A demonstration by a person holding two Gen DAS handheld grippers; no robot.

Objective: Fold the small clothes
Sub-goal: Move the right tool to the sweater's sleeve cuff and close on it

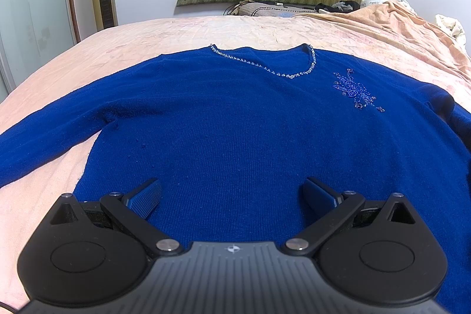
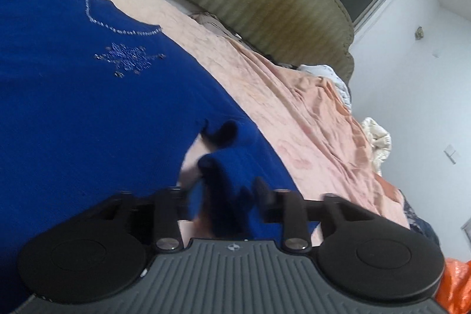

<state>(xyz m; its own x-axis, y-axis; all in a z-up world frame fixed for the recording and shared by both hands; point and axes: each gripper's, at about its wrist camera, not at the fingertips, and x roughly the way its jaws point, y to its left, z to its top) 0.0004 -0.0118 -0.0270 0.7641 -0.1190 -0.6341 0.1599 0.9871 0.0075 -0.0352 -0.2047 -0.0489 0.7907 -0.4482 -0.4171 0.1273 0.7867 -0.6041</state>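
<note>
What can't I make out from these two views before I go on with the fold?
- Right gripper grip: right wrist view, motion blur smears the pads; bunched sleeve sits between them, but a firm pinch is unclear.
- Sweater hem: left wrist view, hidden behind the open left gripper.
- Left sleeve end: cut off by the picture edge.
- Right sleeve in the left wrist view: runs off the edge.

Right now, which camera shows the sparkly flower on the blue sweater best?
The left wrist view. There the beaded flower is sharp on the blue sweater, and single beads show. The right wrist view also shows it, but tilted and blurred, above bunched sweater cloth between the right gripper fingers.
</note>
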